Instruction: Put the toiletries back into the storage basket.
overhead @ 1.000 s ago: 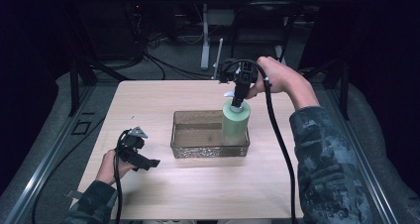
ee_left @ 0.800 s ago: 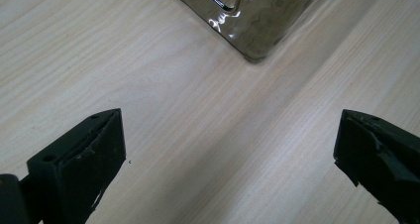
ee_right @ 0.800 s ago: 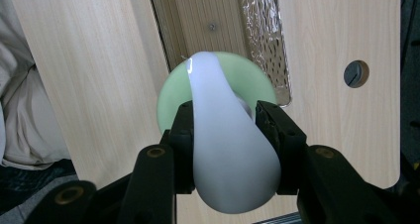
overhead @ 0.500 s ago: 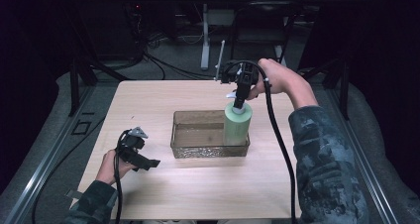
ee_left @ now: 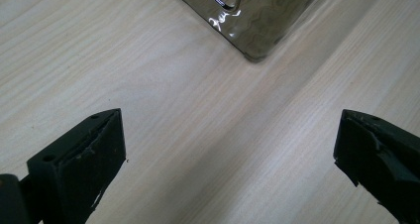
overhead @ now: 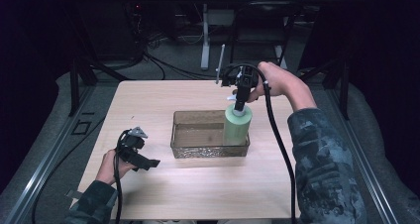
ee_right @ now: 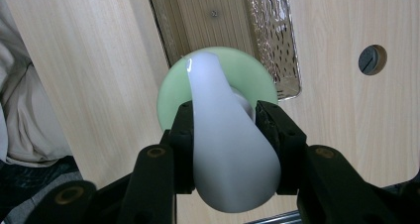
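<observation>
Right gripper pinches the bottle's white pump in the tray; left gripper is spread wide.

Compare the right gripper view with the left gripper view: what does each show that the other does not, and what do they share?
Right gripper view alone: the right gripper, its fingers shut on the white pump head of a green pump bottle, seen from above, plus a round hole in the tabletop.

Left gripper view alone: the left gripper, its fingers wide apart with nothing between them, above bare wood.

Shared: the light wooden table and the clear textured plastic tray, of which the left gripper view catches a corner.
</observation>
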A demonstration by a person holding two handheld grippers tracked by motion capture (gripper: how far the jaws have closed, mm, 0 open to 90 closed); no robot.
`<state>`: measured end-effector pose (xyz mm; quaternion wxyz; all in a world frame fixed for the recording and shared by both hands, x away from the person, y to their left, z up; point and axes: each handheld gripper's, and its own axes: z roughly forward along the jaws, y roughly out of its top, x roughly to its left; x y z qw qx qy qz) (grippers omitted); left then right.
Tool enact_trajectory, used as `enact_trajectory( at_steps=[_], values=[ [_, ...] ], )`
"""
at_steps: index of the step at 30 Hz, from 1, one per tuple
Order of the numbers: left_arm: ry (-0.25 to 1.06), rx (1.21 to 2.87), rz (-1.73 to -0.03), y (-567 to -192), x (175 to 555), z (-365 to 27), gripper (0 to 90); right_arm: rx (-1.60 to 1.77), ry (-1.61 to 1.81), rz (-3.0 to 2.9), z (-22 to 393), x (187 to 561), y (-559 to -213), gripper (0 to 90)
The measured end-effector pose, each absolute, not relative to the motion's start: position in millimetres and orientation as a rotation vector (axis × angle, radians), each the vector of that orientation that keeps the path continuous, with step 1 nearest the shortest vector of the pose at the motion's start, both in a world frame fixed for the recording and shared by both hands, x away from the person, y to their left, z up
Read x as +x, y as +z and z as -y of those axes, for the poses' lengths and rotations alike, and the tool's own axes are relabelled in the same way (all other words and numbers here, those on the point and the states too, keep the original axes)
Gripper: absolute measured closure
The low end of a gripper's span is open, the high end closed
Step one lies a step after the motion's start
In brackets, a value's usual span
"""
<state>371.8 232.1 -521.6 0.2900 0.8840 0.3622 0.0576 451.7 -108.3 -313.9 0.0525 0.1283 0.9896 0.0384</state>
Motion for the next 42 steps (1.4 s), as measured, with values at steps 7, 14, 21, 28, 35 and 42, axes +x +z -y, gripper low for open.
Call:
enact_trajectory(
  at_steps=[7, 14, 21, 28, 35, 42],
  values=[
    [0.154, 2.358, -0.967, -521.3, 371.7, -232.0, 0.0, 0.398, 0.102, -3.01, 110.9, 451.2, -318.5, 63.0],
    [0.154, 2.357, -0.968, -521.4, 371.8, -232.0, 0.0, 0.406, 0.089, -3.011, 113.2, 450.9, -320.3, 63.0],
    [0.154, 2.357, -0.968, -521.4, 371.8, -232.1, 0.0, 0.418, 0.07, -3.014, 113.9, 451.8, -323.6, 62.9],
    [0.154, 2.357, -0.969, -521.2, 371.7, -232.3, 0.0, 0.426, 0.085, -3.017, 115.0, 453.3, -327.4, 62.9],
    [0.155, 2.355, -0.97, -520.9, 371.6, -232.3, 0.0, 0.438, 0.105, -3.013, 114.6, 454.3, -328.3, 62.9],
    [0.157, 2.357, -0.969, -520.5, 371.2, -231.9, 0.0, 0.439, 0.147, -3.0, 115.0, 455.1, -329.2, 62.8]
  ],
)
